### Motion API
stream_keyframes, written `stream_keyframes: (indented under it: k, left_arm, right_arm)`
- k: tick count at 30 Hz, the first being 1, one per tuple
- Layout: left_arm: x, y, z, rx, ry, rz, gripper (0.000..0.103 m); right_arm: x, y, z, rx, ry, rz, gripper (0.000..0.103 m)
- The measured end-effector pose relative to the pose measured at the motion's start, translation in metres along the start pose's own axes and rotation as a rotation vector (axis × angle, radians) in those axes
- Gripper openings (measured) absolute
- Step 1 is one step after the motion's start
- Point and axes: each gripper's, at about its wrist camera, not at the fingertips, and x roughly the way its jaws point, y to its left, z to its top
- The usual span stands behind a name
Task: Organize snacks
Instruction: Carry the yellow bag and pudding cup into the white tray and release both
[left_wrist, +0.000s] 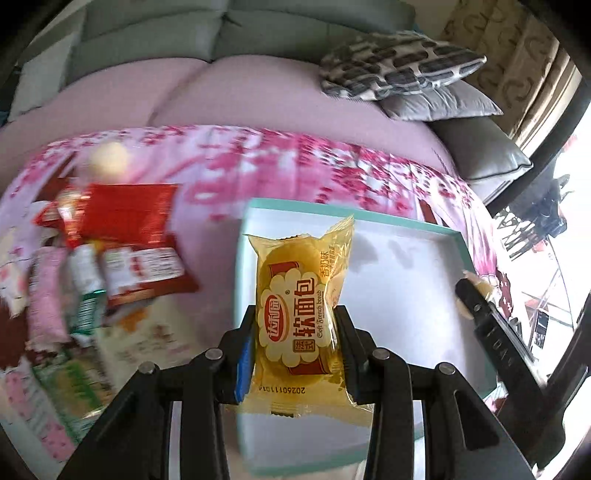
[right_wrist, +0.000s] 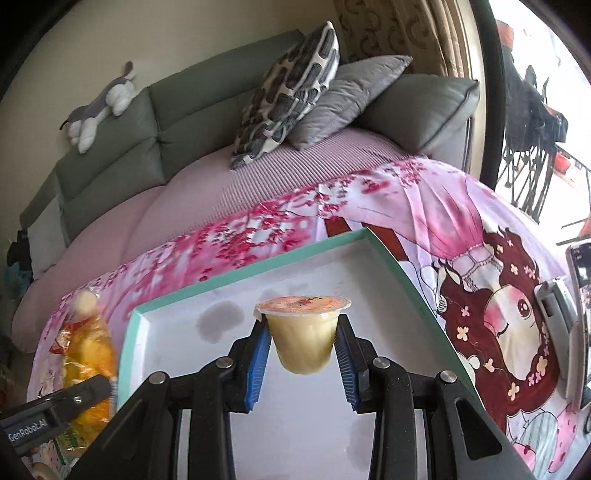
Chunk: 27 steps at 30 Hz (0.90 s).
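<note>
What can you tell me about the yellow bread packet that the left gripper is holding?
The bread packet is a sealed, glossy yellow plastic wrapper with crimped ends, holding a round soft bun. Its red and cream label carries Chinese characters and "Soft French bread", with a printed date code near the lower seam. It stands on end, pinched at its sides by the left gripper, above the white tray with a teal rim.

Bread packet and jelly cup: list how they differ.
The bread packet is a flat, yellow, printed wrapper; the jelly cup is a small, pale, tapered tub with a foil lid. The left gripper holds the packet on end; the right gripper holds the cup upright. Both hang over the teal-rimmed tray.
</note>
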Motion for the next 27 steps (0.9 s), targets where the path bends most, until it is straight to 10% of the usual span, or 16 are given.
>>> stream_keyframes:
  k: [12,16,20,27]
  left_arm:
    - [0.057,-0.03,0.016,0.076,0.014,-0.015,0.042]
    - [0.048,-0.026,0.014,0.075,-0.004,0.002,0.068]
    - [0.029,-0.02,0.011,0.055,-0.018,0.021,0.07]
    - [-0.017,0.0,0.003,0.032,-0.048,0.129,0.084]
  right_arm:
    - [0.023,0.008,-0.003,-0.052,0.07,-0.048,0.038]
    - [0.021,0.008,-0.001,-0.062,0.09,-0.076,0.038]
    - [0.017,0.005,-0.001,-0.045,0.124,-0.081,0.039]
    - [-0.006,0.011,-0.001,-0.061,0.118,-0.067,0.071]
